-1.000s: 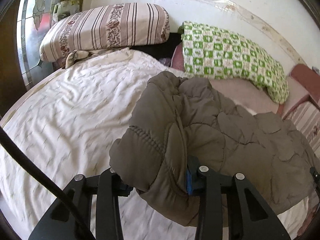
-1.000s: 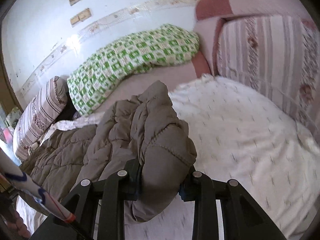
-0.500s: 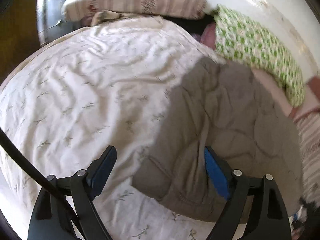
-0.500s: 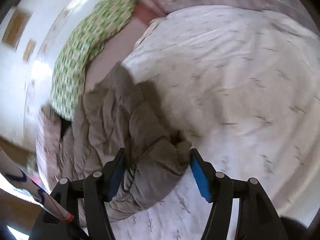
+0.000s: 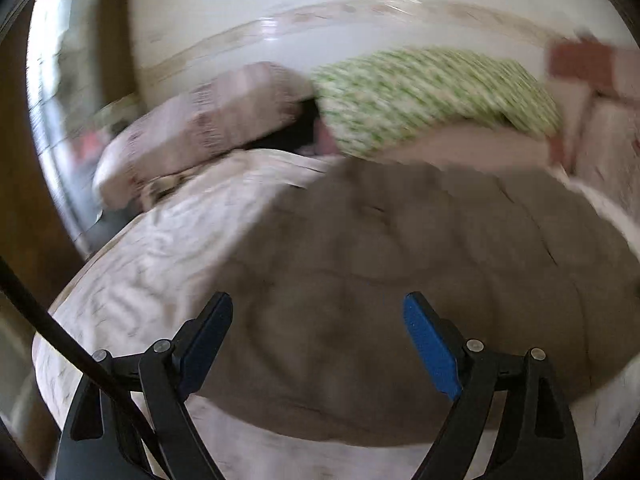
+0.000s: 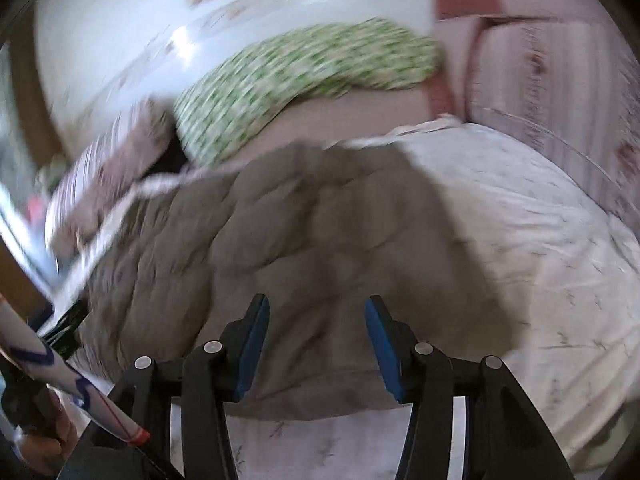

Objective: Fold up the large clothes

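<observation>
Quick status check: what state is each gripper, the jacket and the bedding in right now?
Left gripper: jaws open, holding nothing.
Right gripper: jaws open, holding nothing.
Jacket: released, lying folded flat on the bedsheet.
Bedsheet: spread out, wrinkled.
Green blanket: bunched against the wall.
Striped pillow: lying by the wall.

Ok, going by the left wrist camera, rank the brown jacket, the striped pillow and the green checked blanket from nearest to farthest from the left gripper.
1. Brown jacket: lying flat on the bed sheet, right in front of the open left gripper.
2. Striped pillow: farther back, on the left.
3. Green checked blanket: at the back right, against the wall. It looks about as far as the pillow, so too close to call.
</observation>
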Demonstrator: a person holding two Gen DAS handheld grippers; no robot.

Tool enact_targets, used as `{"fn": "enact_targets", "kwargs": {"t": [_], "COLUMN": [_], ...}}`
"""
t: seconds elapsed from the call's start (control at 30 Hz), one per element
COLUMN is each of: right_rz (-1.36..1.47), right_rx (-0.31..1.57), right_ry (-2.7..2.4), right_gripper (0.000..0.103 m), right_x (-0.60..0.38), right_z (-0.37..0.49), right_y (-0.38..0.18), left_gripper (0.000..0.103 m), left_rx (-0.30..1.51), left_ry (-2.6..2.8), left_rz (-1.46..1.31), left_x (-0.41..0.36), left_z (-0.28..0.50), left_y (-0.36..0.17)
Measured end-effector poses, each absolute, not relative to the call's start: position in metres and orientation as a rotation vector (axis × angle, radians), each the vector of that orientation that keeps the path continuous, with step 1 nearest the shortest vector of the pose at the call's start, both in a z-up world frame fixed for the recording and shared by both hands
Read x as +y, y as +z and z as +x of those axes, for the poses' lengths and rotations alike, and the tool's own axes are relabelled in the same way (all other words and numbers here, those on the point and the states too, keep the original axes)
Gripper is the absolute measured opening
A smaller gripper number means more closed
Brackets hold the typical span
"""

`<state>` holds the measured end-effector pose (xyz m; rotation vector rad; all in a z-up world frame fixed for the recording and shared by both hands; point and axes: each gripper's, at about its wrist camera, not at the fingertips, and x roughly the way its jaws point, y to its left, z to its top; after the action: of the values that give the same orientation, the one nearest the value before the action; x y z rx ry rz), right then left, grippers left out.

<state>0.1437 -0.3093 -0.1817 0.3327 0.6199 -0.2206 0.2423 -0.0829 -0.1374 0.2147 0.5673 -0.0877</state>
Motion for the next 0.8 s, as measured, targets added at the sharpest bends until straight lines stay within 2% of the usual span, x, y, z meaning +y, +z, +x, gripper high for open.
{"fn": "enact_targets", "kwargs": {"t": [0.27, 0.4, 0.6, 0.8], "right_rz": [0.264, 0.291, 0.326, 0.487], "right_rx": [0.784, 0.766, 0.574, 0.696], "right_ry": [-0.249, -0.251, -0.417, -0.475], "right_gripper": [0.058, 0.058, 0.058, 0.059], "right_x": [-0.295, -0.300, -0.330, -0.371], "right_z": [0.177, 0.173, 0.153, 0.161], "right_y": [-0.225, -0.220, -0.188, -0.216], "left_gripper": [0.089, 0.089, 0.089, 0.089], "left_rx": [0.654, 0.642, 0.645, 0.653], "left_ry": [-0.063, -0.067, -0.085, -0.094], "left_rz": [0.281, 0.289, 0.271, 0.260], "left_x": [-0.108, -0.111, -0.106, -0.105], "left_z": [0.254, 0.256, 0.259, 0.262], "left_y": [-0.180, -0.181, -0.180, -0.180]}}
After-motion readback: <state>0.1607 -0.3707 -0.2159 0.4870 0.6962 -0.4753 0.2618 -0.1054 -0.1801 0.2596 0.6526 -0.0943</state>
